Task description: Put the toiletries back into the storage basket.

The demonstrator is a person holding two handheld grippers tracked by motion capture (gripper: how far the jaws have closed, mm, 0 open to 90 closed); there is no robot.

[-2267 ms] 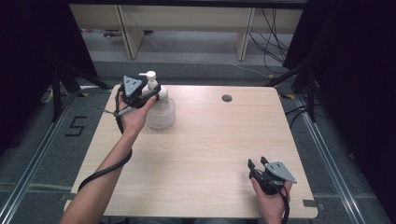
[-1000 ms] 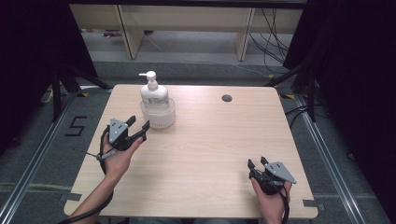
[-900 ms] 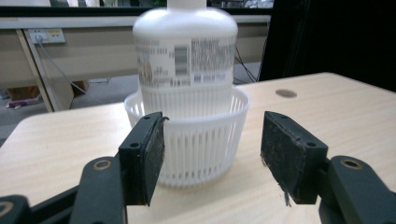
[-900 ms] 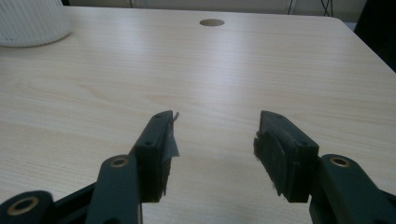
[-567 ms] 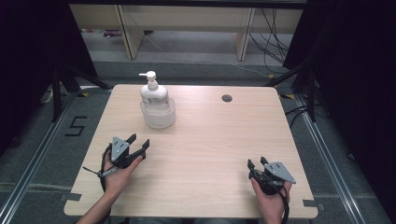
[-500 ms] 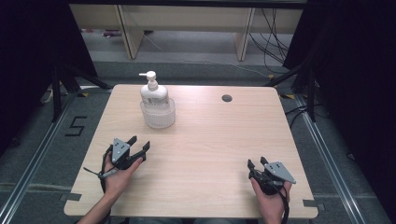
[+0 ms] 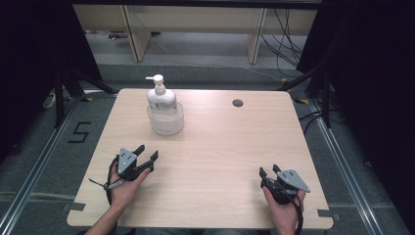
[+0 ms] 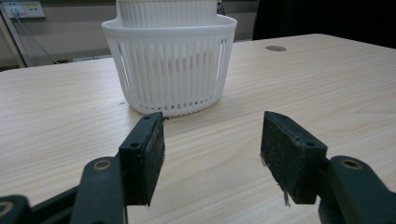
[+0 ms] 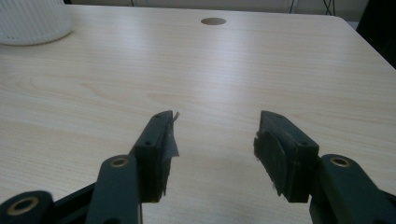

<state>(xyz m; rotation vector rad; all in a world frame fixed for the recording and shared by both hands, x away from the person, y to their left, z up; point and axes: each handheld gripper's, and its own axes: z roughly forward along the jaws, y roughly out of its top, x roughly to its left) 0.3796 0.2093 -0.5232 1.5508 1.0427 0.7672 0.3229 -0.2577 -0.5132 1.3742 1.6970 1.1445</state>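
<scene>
A white pump bottle [image 7: 160, 97] stands upright inside a white slatted basket [image 7: 165, 123] on the far left part of the wooden table [image 7: 220, 147]. My left gripper [image 7: 147, 152] rests near the table's front left, open and holding nothing, its jaws pointing toward the basket [image 8: 170, 70] a short way ahead. At the front right my right gripper [image 7: 268, 172] lies open with nothing between its jaws [image 9: 212, 154]. The basket's edge [image 9: 32, 21] shows at the top left of the right gripper view.
A round cable hole [image 7: 238, 103] sits in the table's far right part, also visible as the hole [image 9: 213, 21] ahead of the right gripper. Shelving legs and cables lie on the floor beyond the table.
My left gripper let go of the pump bottle in the basket and drew back toward the front left edge, where it has settled. The right gripper has not moved.
</scene>
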